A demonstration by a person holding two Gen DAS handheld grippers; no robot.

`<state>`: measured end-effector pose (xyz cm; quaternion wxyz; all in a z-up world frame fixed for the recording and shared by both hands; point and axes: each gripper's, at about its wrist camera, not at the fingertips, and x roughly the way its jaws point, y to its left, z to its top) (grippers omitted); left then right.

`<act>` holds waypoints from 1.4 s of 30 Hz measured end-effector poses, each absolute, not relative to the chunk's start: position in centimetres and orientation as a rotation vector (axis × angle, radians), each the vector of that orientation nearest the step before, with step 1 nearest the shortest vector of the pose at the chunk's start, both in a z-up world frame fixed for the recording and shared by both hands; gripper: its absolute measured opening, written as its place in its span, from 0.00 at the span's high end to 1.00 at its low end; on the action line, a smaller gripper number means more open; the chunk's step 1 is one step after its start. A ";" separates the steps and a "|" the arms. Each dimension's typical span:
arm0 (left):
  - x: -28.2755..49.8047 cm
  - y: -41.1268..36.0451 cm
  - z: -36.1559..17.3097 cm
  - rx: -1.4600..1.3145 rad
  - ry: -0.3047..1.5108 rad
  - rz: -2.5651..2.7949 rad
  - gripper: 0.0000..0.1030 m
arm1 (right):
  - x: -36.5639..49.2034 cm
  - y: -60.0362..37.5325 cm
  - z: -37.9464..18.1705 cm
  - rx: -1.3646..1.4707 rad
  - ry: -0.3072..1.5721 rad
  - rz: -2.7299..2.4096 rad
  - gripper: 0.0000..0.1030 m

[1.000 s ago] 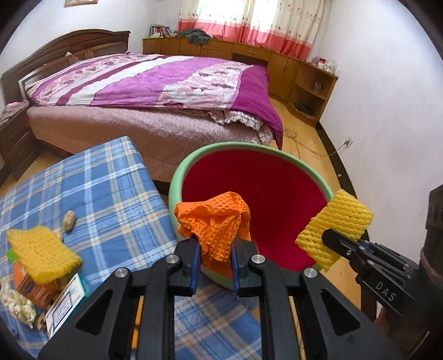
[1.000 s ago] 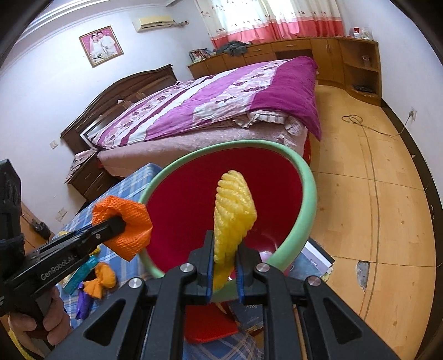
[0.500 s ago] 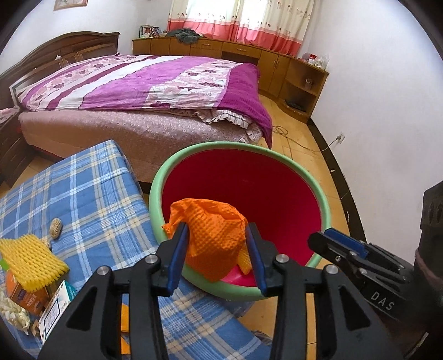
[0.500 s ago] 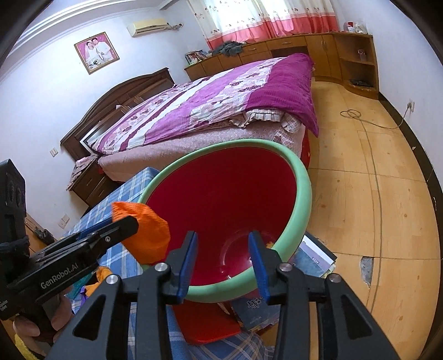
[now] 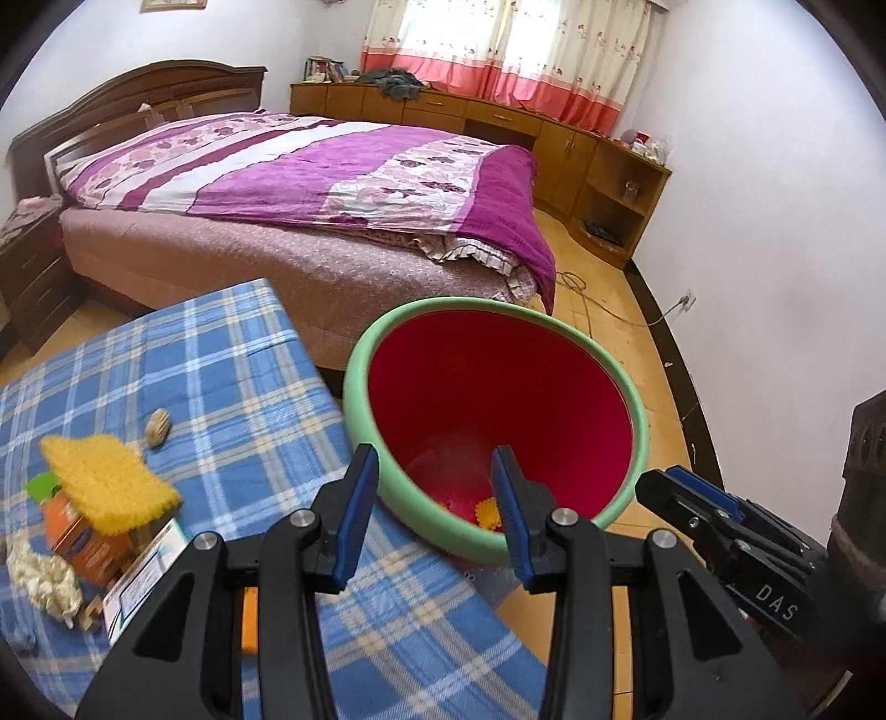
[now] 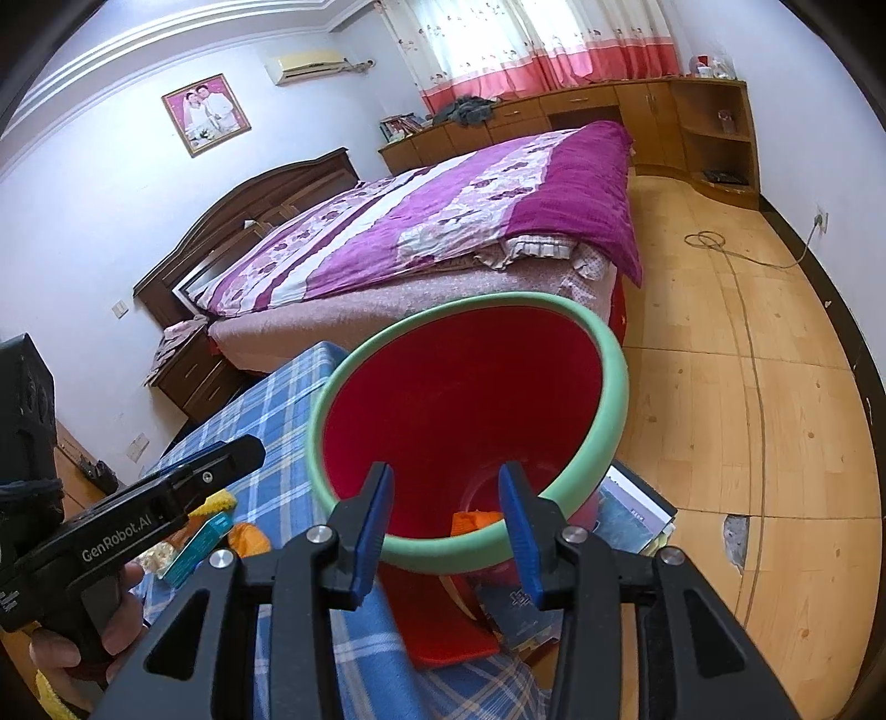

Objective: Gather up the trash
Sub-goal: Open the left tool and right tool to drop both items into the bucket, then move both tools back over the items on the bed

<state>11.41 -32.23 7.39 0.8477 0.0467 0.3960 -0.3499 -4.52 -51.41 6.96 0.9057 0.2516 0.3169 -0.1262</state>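
A red bin (image 5: 498, 410) with a green rim stood on the floor just beside a surface (image 5: 221, 387) covered in blue plaid cloth, its mouth tipped toward the cameras. At its bottom lay a yellow foam net (image 5: 488, 508) and an orange foam net (image 6: 476, 520), both partly hidden by the near rim.

The left hand-held gripper (image 5: 434, 518) hovered over the near edge of the bin with its jaws spread wide and nothing between them. The right hand-held gripper (image 6: 446, 526) hovered just beside it, over the same edge, jaws likewise spread and empty. Both were probably poised there because the bin mouth was the drop point for the trash.

More trash lay on the surface, well apart from the bin: a second yellow net (image 5: 108, 482) draped over an orange box (image 5: 83, 545), a green scrap (image 5: 41, 487) touching it, white crumpled packing (image 5: 44, 579), a small carton (image 5: 144, 587) and a brown nut-like lump (image 5: 158, 426). The bin likely sat at the surface's corner so that each piece needed only a short carry.

Books (image 6: 631, 515) lay on the wooden floor at the bin's base. Beyond stood a bed (image 5: 310, 177) with a purple quilt, low wooden cabinets (image 5: 470, 116) and pink-trimmed curtains (image 5: 509, 50).
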 end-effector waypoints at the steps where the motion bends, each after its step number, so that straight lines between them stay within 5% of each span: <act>1: 11.2 -31.8 7.5 0.092 0.835 -0.732 0.59 | -4.7 -51.0 7.1 0.518 0.653 -0.255 0.56; 42: 2.8 -8.2 5.3 -0.034 0.868 -0.413 0.59 | -8.1 -34.5 6.7 0.399 0.729 -0.038 0.47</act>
